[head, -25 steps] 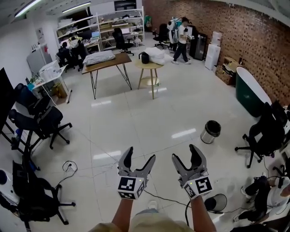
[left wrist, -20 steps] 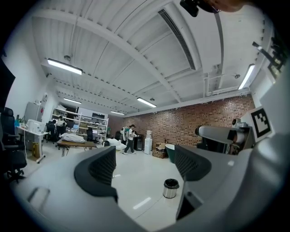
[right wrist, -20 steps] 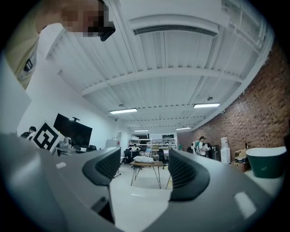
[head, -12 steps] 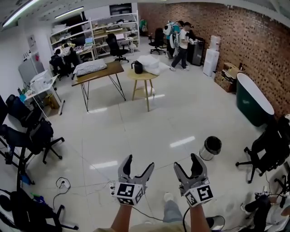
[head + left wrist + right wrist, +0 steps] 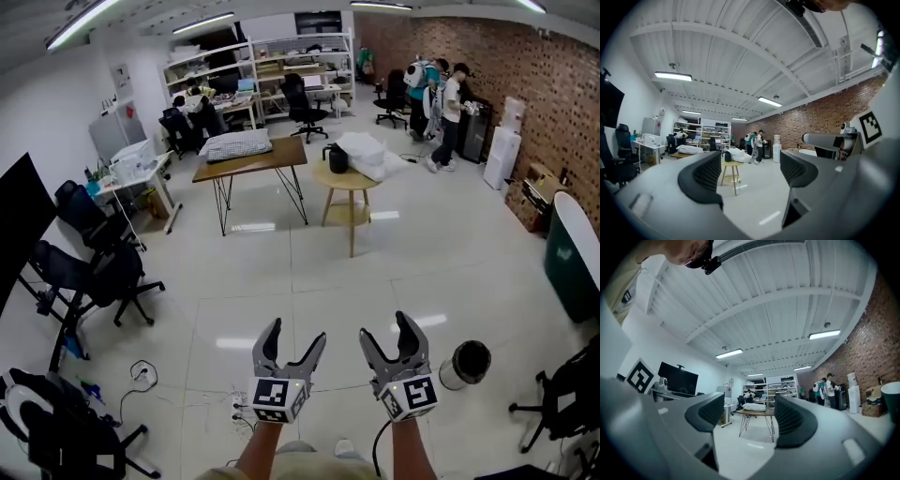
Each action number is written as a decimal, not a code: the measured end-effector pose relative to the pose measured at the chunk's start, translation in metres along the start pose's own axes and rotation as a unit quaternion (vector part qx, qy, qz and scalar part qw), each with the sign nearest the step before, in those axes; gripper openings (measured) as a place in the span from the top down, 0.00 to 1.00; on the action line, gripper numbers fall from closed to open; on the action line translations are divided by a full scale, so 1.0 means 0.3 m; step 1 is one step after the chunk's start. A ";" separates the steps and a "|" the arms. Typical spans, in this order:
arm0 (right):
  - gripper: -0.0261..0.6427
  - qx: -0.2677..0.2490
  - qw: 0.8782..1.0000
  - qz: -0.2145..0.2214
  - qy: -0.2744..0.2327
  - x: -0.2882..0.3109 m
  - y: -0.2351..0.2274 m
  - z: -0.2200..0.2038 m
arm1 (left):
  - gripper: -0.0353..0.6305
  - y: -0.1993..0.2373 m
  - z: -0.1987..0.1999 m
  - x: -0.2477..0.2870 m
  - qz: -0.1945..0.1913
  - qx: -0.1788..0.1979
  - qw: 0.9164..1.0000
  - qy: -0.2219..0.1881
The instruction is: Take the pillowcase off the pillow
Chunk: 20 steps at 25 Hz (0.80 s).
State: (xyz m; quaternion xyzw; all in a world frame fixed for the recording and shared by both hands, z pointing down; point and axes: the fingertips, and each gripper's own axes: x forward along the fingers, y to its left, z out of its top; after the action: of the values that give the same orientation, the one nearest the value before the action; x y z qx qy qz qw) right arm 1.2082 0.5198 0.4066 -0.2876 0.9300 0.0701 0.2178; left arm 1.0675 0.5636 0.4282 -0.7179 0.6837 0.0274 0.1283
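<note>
Both sets of fingers stand open and empty as my left gripper [image 5: 294, 336] and right gripper [image 5: 386, 330] hang over the floor, well apart from the pillow [image 5: 236, 144] on the far worktop [image 5: 281, 157]. Loose cables [image 5: 142, 373] near my feet could trip me on the walk over.

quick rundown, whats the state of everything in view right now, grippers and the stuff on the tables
left gripper: open, nothing between the jaws
right gripper: open, nothing between the jaws
pillow: lying flat on the long table, far from both grippers
white bundle: heaped on the round table
bin: upright on the floor, no lid
</note>
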 end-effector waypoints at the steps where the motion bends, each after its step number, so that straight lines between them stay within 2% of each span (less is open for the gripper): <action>1: 0.48 0.008 1.000 0.010 -0.002 0.023 -0.038 -0.010 | 0.36 0.001 0.005 0.034 0.014 0.005 1.000 0.001; 4: 0.48 0.022 0.999 0.042 -0.006 0.125 -0.063 -0.053 | 0.36 0.061 0.033 0.094 0.047 0.014 0.999 -0.009; 8: 0.48 0.032 0.997 0.076 -0.006 0.341 -0.060 -0.145 | 0.36 0.241 -0.009 0.203 0.073 0.007 0.997 -0.009; 12: 0.48 -0.011 0.996 0.086 0.007 0.562 -0.041 -0.298 | 0.36 0.457 -0.148 0.295 0.083 -0.010 0.996 0.001; 14: 0.48 -0.025 0.995 0.094 0.009 0.689 -0.025 -0.377 | 0.36 0.574 -0.214 0.344 0.096 0.024 0.995 0.014; 16: 0.48 -0.011 0.994 0.106 0.008 0.824 -0.008 -0.451 | 0.36 0.695 -0.263 0.403 0.110 0.068 0.991 0.024; 20: 0.48 0.012 0.994 0.107 0.005 1.111 0.015 -0.611 | 0.36 0.955 -0.313 0.524 0.117 0.081 0.990 0.013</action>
State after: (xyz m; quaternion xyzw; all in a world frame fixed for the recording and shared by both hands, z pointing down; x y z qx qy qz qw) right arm 0.8923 0.3084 0.4224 -0.1841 0.9573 0.0806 0.2079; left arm 0.7816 0.3803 0.4431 -0.6202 0.7648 -0.0222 0.1728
